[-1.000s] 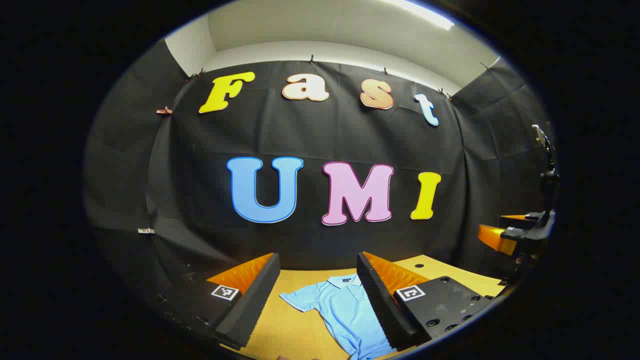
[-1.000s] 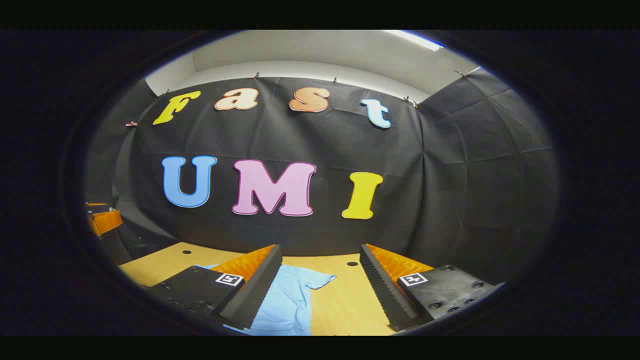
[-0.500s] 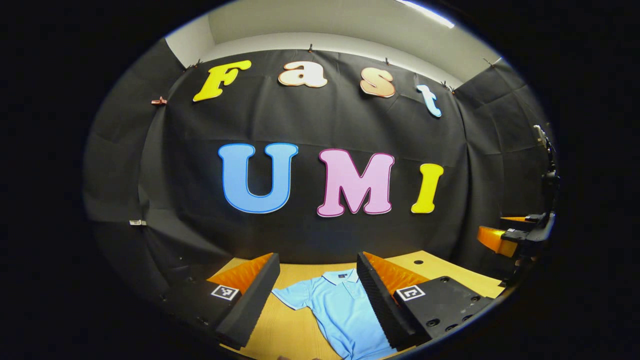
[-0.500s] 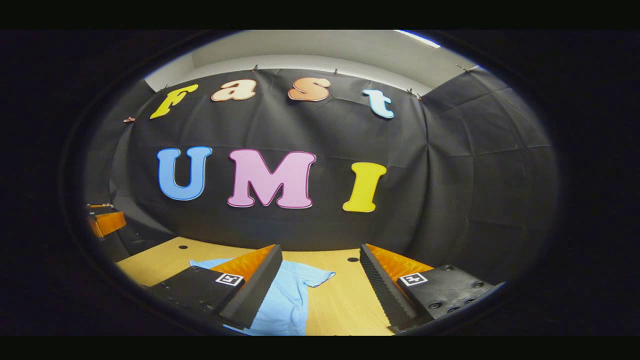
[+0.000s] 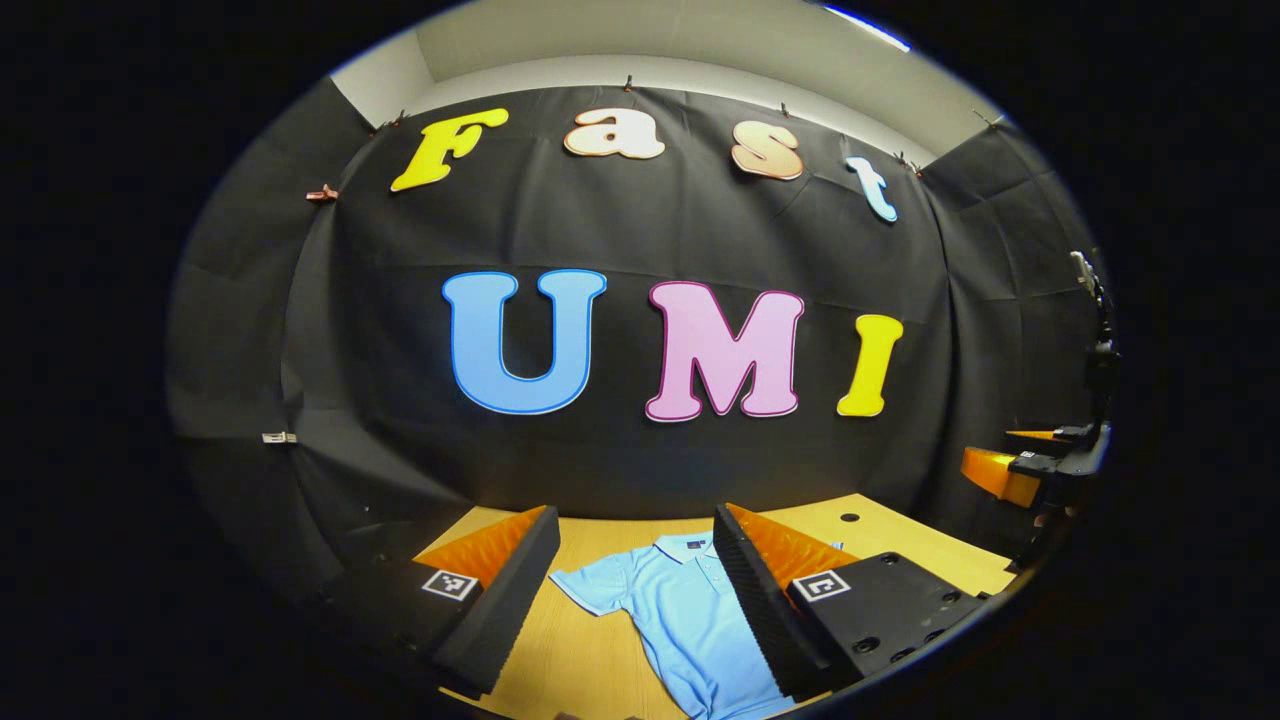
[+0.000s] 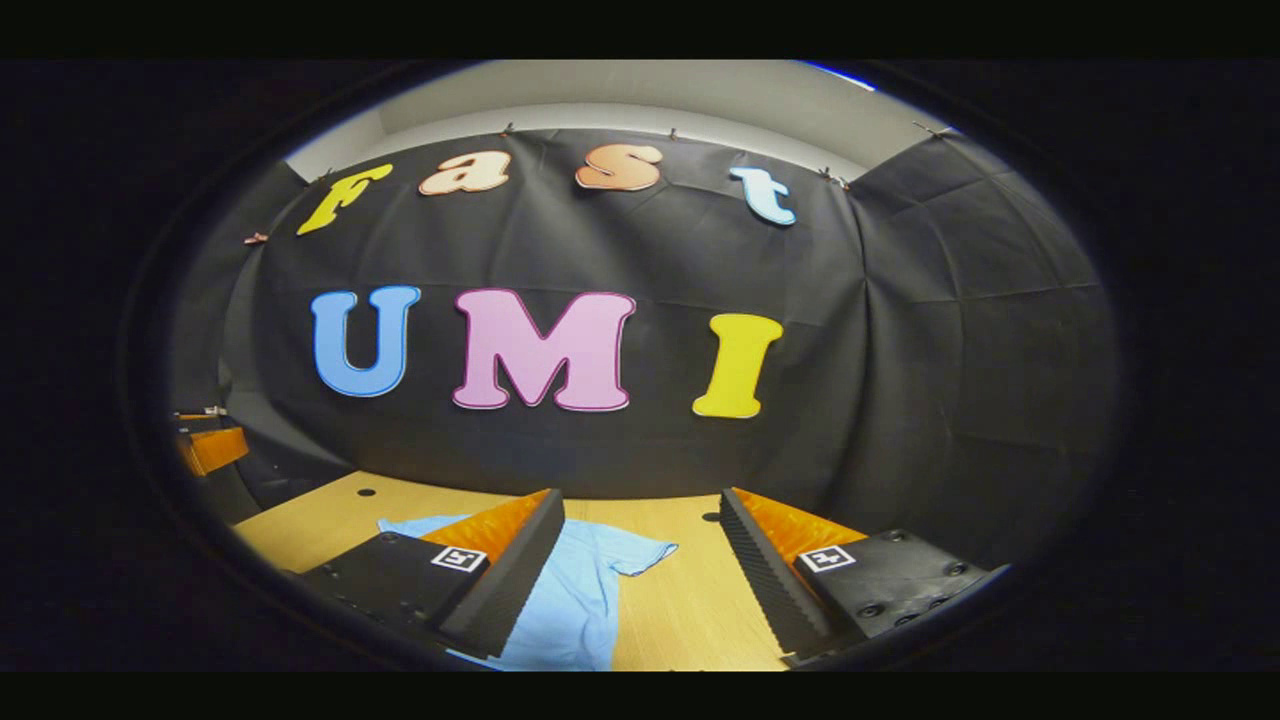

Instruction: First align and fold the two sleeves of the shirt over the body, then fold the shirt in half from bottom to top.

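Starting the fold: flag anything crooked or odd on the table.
Nothing stands out. The blue shirt lies flat on the wooden table, collar toward the wall, both sleeves spread. The left gripper and right gripper hover open above it.

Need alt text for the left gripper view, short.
A light blue polo shirt lies flat and unfolded on a wooden table, collar toward the black cloth wall, seen between the fingers of the open left claw, which holds nothing. The right claw shows at the far right edge, above the table.
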### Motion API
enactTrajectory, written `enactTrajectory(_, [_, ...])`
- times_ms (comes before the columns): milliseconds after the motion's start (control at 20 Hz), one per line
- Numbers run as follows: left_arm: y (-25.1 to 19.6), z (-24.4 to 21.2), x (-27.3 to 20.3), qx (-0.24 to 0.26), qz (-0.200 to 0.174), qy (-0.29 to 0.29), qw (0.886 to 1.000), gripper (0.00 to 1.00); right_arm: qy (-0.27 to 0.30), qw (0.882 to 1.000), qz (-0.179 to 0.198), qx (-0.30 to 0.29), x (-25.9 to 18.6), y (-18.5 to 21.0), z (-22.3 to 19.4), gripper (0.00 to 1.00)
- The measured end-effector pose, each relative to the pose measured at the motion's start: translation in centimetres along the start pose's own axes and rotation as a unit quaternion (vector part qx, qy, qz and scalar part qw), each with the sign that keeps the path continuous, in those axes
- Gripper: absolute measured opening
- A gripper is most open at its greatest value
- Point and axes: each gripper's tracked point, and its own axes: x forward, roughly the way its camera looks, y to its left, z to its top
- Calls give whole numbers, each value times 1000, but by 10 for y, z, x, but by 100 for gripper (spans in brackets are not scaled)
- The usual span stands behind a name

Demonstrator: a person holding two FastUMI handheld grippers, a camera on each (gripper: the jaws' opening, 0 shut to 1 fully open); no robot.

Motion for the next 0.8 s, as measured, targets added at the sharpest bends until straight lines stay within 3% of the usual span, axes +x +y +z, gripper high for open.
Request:
enactTrajectory(300, [5,-4,15,-1,15,6,1000,98,43,999,15,-19,33,2,-30,97])
enactTrajectory(650, [19,-18,39,-6,61,23,998,98,87,995,42,-39,98,3,-63,97])
enactTrajectory(800, [31,-26,48,7,99,35,994,98,113,991,61,-41,128,10,-85,97])
